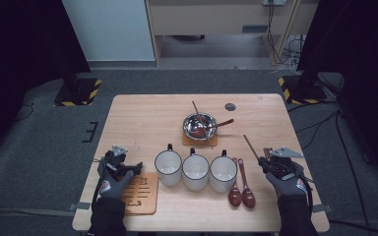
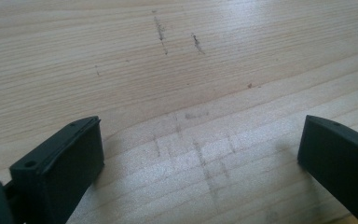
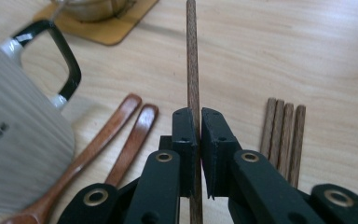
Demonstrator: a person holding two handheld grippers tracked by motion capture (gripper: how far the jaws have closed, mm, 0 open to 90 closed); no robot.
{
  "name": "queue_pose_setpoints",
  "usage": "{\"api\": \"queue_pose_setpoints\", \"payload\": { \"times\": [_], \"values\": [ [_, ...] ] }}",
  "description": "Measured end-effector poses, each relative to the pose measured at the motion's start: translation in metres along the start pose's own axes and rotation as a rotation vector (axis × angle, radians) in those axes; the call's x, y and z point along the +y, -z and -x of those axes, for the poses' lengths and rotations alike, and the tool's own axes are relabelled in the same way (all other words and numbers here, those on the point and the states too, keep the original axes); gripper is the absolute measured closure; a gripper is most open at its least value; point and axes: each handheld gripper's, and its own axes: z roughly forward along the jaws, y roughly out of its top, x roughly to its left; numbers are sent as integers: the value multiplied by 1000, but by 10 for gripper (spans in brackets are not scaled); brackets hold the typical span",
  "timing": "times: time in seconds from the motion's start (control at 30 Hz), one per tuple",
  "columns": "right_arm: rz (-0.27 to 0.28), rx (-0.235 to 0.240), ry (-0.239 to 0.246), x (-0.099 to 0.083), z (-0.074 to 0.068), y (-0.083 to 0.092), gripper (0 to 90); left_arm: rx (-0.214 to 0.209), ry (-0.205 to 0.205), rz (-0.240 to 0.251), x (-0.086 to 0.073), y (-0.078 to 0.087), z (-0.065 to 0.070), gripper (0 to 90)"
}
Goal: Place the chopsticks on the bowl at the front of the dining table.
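Observation:
My right gripper (image 3: 199, 114) is shut on a brown wooden chopstick (image 3: 192, 56) that points away from me, lifted a little off the table. In the high view this gripper (image 1: 266, 162) is at the front right, and the chopstick (image 1: 251, 146) slants up and to the left from it. Several more chopsticks (image 3: 283, 135) lie side by side on the table just to its right. My left gripper (image 1: 137, 167) rests at the front left; its jaws (image 2: 200, 135) stand wide open over bare wood with nothing between them.
Three white mugs (image 1: 196, 169) stand in a row at the front middle, two wooden spoons (image 1: 241, 189) to their right. A steel bowl (image 1: 199, 125) on a coaster holds a spoon and a chopstick. A wooden coaster (image 1: 140, 194) lies by my left hand.

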Motion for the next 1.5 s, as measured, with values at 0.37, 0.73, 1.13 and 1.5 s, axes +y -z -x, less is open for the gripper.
{"api": "queue_pose_setpoints", "payload": {
  "times": [0.37, 0.73, 1.13, 1.5],
  "values": [
    [71, 10, 9, 29, -4, 8, 845, 0, 0, 0, 0, 0, 0, 0],
    [120, 18, 15, 52, -11, 11, 845, 0, 0, 0, 0, 0, 0, 0],
    [174, 32, 16, 77, -18, 16, 845, 0, 0, 0, 0, 0, 0, 0],
    [221, 39, 33, 103, -29, 16, 845, 0, 0, 0, 0, 0, 0, 0]
  ]
}}
